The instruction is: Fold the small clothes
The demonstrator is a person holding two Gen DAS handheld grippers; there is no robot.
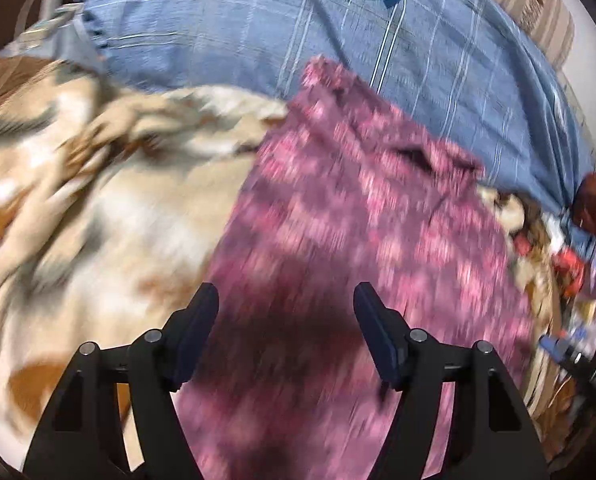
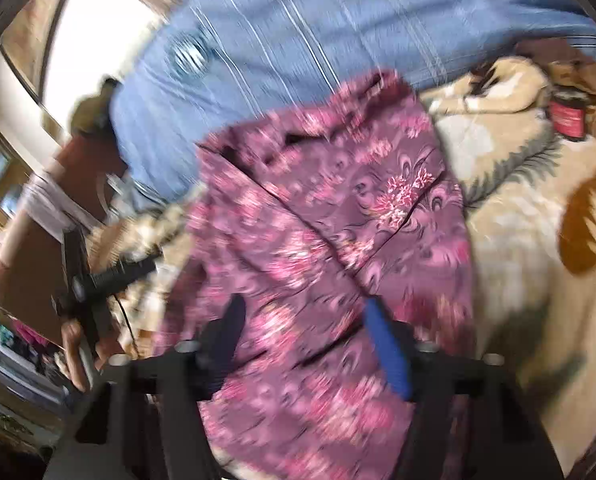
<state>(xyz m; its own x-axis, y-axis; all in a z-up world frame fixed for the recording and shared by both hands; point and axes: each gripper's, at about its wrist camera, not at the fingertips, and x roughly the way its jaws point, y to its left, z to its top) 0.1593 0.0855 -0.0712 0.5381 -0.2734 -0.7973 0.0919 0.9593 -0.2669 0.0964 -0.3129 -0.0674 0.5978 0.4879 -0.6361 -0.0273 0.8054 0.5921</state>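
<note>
1. Garment (image 1: 338, 208) – purple-pink floral cloth, small item. Lies flat on blanket, laid in a long strip w/ a fold line running lengthwise; top hem at approx 12 o'clock touches or overlaps lower edge of blue pillow. In right wrist view (image 2: 330, 216) floral print sharp near centre, rest blurred. One dark opening near top hem; cannot tell if sleeve or neck.

2. Left gripper (image 1: 286, 304) – black frame, dark blue pads. Jaws apart, nothing between them; garment lies beneath, not pinched. Its shadow falls on cloth at 6 o'clock. Seen also from right wrist view (image 2: 110, 276), at 9 o'clock of garment, beside its edge.

3. Right gripper (image 2: 304, 320) – black frame, one finger bright blue (image 2: 386, 344). Jaws apart, clear of cloth; garment under them, not clamped.

4. Blanket (image 1: 98, 200) – cream/tan/brown plush print, covers bed; at 9 o'clock of garment in left view, 3 o'clock in right view (image 2: 538, 240).

5. Pillow (image 1: 226, 28) – blue w/ white check lines, round dark crest at top. At 12 o'clock of garment.

6. Misc. clutter (image 1: 570, 264) – red, white, blue bits at 3 o'clock of bed edge; too blurred to id.

7. Person (image 2: 38, 240) – partly seen at 9 o'clock, right view; holds left gripper.
</note>
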